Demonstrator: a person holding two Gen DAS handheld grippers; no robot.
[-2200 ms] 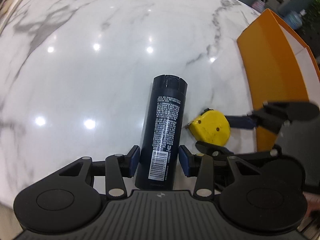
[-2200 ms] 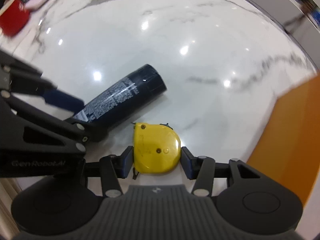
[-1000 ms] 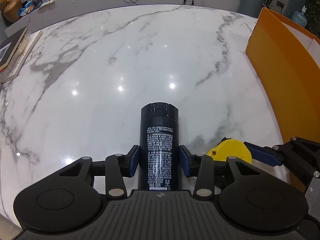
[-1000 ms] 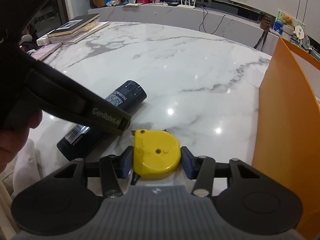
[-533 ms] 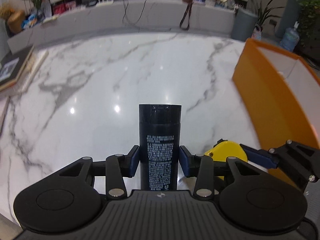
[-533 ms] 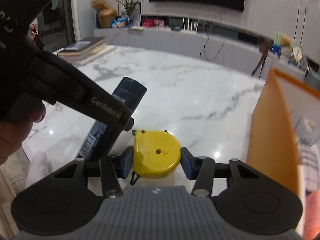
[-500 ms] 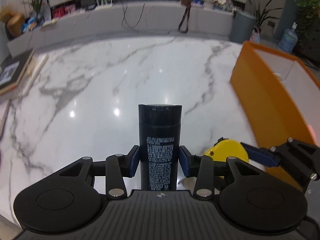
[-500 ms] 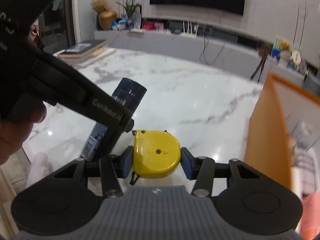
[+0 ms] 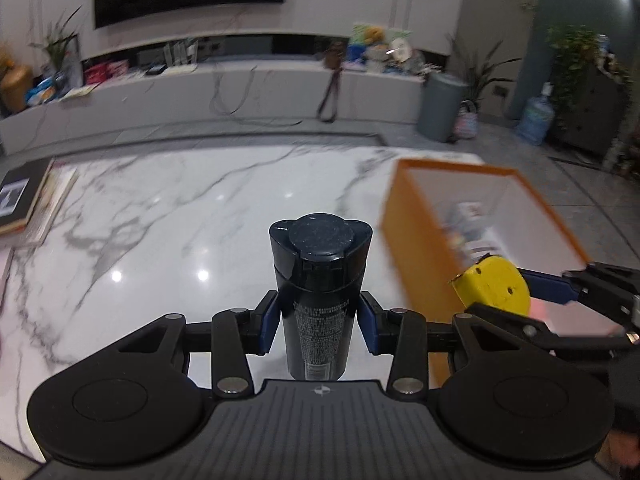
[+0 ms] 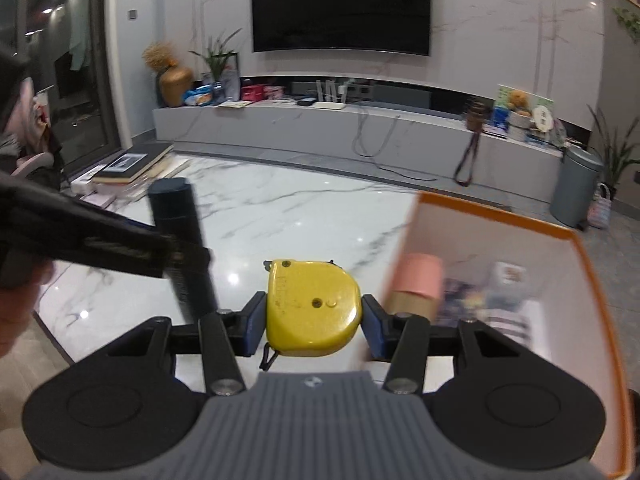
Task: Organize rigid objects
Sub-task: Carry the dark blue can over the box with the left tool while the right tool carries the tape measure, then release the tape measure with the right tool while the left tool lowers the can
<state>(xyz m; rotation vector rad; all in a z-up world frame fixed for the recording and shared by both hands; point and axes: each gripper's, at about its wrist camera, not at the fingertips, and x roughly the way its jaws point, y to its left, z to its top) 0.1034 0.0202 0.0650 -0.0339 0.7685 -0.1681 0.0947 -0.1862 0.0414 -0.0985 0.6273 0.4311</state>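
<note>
Table: a white marble table [image 9: 168, 216] filled the middle of the left wrist view, with books [image 9: 24, 204] at its left edge.
Box: an orange box [image 10: 592, 280] with white inner walls stood at the right of both views; blurred items lay inside, among them a pink roll [image 10: 416, 280].
Left gripper: the left gripper [image 9: 319, 322] was clenched on a dark bottle [image 9: 319, 292], its blue pads pressing both sides of the body.
Bottle: it was in the lower centre of the left wrist view, cap toward the camera's far side, lifted above the table.
Right gripper: the right gripper [image 10: 313, 322] grasped a yellow tape measure [image 10: 312, 312] between its blue pads.
Tape measure: it was in the lower centre of the right wrist view, just beside the near wall of the box, in the air.
</note>
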